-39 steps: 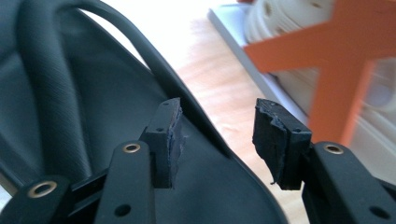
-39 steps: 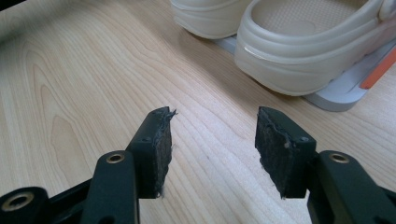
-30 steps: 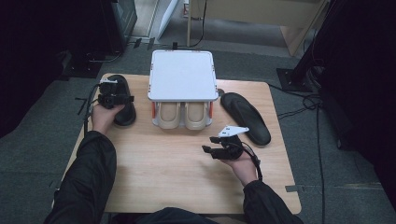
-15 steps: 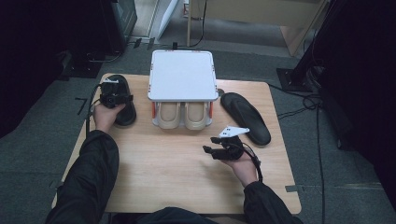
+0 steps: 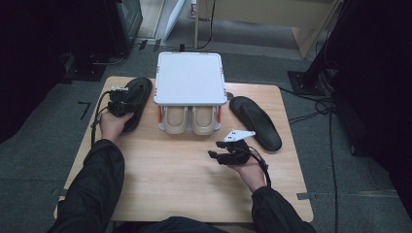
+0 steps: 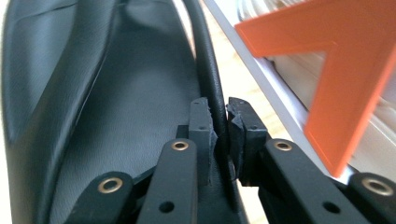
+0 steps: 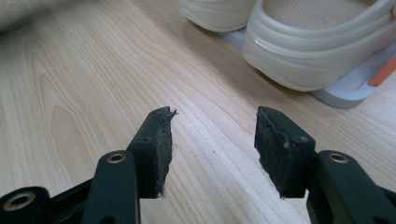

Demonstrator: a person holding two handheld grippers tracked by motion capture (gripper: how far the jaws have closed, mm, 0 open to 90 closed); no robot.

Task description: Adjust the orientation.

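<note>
L tool [image 6: 219, 133]: I have its jaws clenched on the rim of the black insole [image 6: 116, 116] at the worktop's left side; they have just been closing, and the pads [image 6: 201, 126] now pinch the raised edge between them. In the high view the L tool [image 5: 118, 101] sits over the near half of that insole [image 5: 138, 94], which lies flat, just left of the white rack [image 5: 189, 77].

R tool [image 7: 212, 140]: released, jaws wide apart, nothing between them, bare wood below. I hold it [image 5: 228, 153] above the worktop [image 5: 175, 184], near the rack's front, approx. centre-right.

Under the rack: a pair of beige shoes [image 5: 190, 120], heels toward me. An orange bracket [image 6: 327, 70] on the rack shows close to the L tool. A 2nd black insole [image 5: 256, 122] lies right of the rack, apart from the R tool.
</note>
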